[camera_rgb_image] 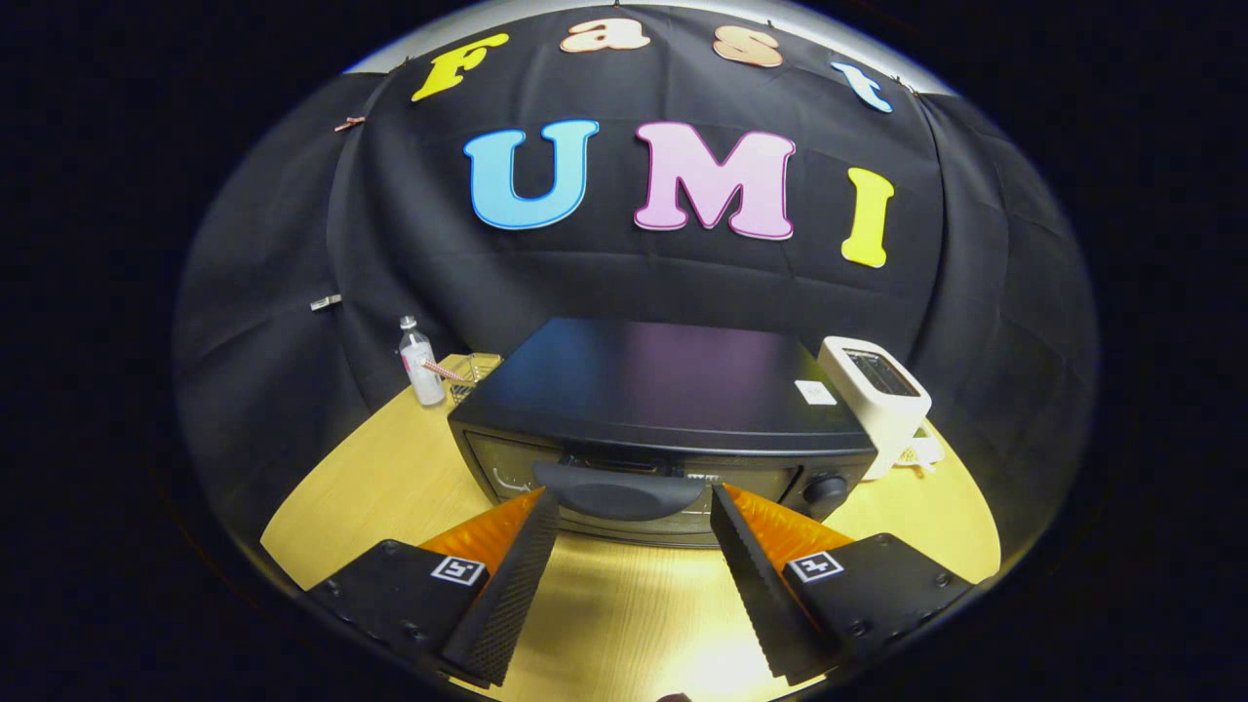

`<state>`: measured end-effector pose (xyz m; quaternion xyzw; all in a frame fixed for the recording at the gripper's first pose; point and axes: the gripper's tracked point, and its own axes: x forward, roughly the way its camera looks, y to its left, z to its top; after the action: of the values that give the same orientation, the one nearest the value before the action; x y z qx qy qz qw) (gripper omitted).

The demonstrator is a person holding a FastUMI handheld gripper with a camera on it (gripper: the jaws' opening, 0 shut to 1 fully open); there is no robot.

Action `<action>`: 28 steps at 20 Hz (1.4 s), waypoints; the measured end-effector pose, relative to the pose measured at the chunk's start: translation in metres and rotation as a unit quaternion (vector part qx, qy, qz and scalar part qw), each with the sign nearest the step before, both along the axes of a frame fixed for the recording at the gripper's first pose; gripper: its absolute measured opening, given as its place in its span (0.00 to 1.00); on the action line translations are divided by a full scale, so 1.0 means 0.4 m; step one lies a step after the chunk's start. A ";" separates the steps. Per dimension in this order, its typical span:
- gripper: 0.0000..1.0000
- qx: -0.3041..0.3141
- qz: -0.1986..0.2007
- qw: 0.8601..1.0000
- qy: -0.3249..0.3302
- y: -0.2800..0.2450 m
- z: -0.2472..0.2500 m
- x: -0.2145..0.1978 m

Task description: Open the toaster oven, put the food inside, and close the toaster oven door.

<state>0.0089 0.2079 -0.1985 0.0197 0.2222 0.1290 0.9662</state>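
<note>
A black toaster oven sits on the wooden table, seen from slightly above. Its door is closed, with a dark curved handle across the upper front and a round knob to the right of it. My gripper is open, its fingertips spread on either side of the handle, level with it and close in front of the door. Nothing is held between the fingers. No food is visible to me.
A white pop-up toaster stands against the oven's right side. Behind the oven's left corner are a clear plastic bottle and a small wire basket. Bare tabletop lies below the fingers and left of the oven.
</note>
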 end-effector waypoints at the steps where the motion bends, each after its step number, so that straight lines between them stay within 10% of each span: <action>1: 0.96 -0.001 0.002 1.000 -0.008 -0.014 0.025 -0.005; 13: 0.98 0.028 -0.037 0.993 -0.109 -0.212 0.368 -0.051; 28: 0.98 0.032 -0.085 0.985 -0.147 -0.370 0.490 -0.089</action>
<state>-0.0268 0.0598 -0.0025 0.0501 0.0707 0.0546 0.9947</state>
